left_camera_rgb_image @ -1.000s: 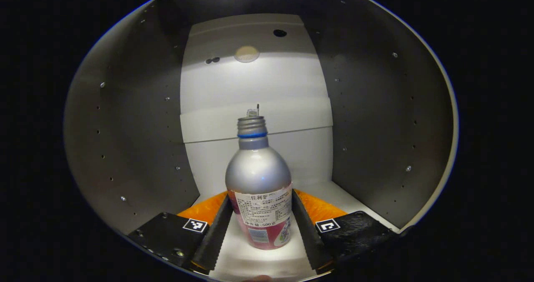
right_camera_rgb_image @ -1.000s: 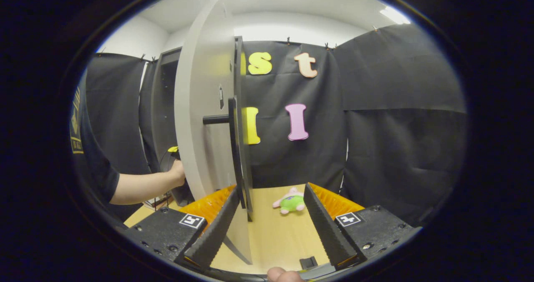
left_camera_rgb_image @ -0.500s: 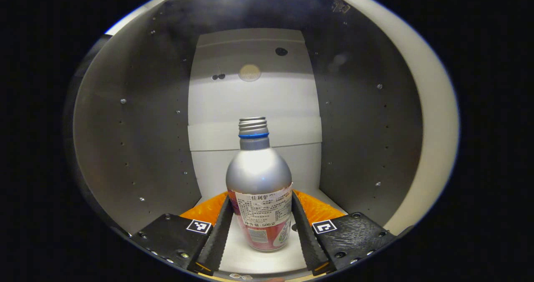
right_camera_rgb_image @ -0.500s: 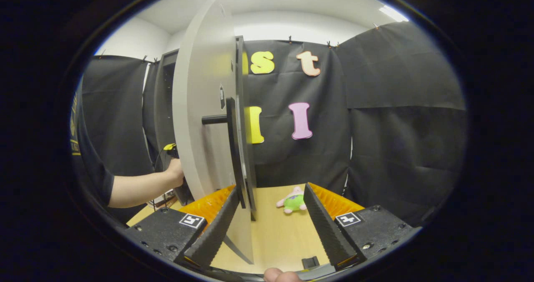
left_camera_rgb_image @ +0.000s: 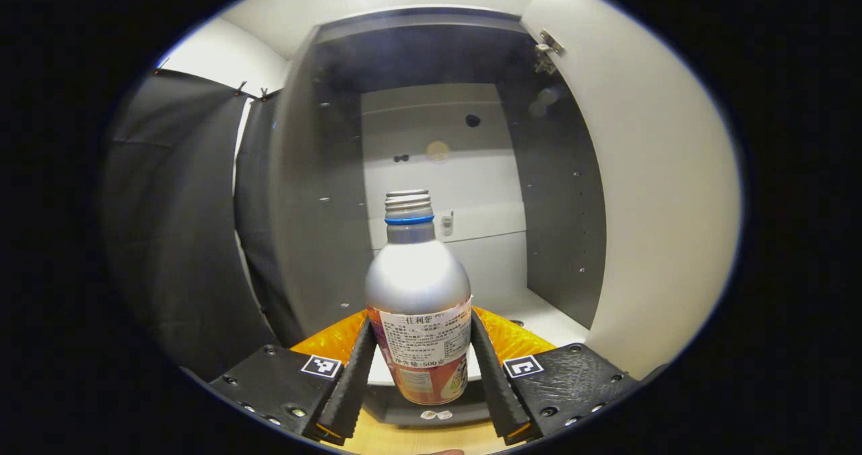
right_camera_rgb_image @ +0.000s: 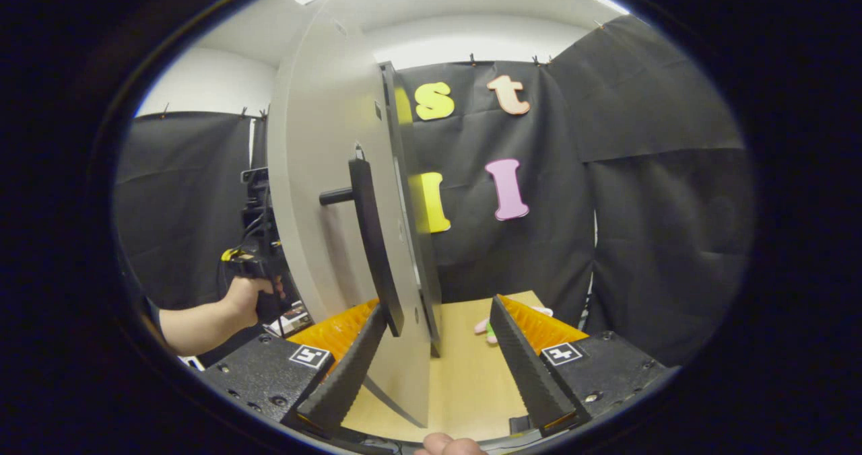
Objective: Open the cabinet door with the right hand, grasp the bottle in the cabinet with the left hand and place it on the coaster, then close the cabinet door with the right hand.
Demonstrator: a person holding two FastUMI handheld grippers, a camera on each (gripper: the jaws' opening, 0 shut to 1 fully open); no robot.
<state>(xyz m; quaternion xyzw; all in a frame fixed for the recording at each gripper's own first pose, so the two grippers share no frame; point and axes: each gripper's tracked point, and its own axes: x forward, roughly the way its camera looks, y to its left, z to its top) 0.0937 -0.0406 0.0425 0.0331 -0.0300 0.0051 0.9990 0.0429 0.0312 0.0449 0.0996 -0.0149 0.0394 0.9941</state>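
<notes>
Cabinet (left_camera_rgb_image: 316, 192): dark side walls, pale back panel and pale floor, standing open at twelve o'clock in the left gripper view. Cabinet door (right_camera_rgb_image: 323, 192): swung wide, its pale inner face running from one to four o'clock in the left gripper view; in the right gripper view it stands nearly edge-on at eleven o'clock, with a dark bar handle (right_camera_rgb_image: 372, 246) on a short post. Plush toy (right_camera_rgb_image: 486, 326): pink and green, lying on the wooden table (right_camera_rgb_image: 465, 374) at six o'clock in the right gripper view, partly hidden behind a finger. Open room: bare tabletop beyond the door edge; the cabinet's front lip lies below the bottle. Bottle (left_camera_rgb_image: 417, 293): silver shoulder, blue neck ring, threaded mouth, printed label, upright, in front of the cabinet opening. Left gripper (left_camera_rgb_image: 419, 367): fingers clamped on the bottle's labelled body, one each side. Right gripper (right_camera_rgb_image: 438, 367): fingers spread wide, the door's lower edge and the handle's bottom end standing between them; contact with either cannot be told. Person's hand (right_camera_rgb_image: 242, 300): at eight o'clock in the right gripper view, holding the other gripper's grip beside the door.
</notes>
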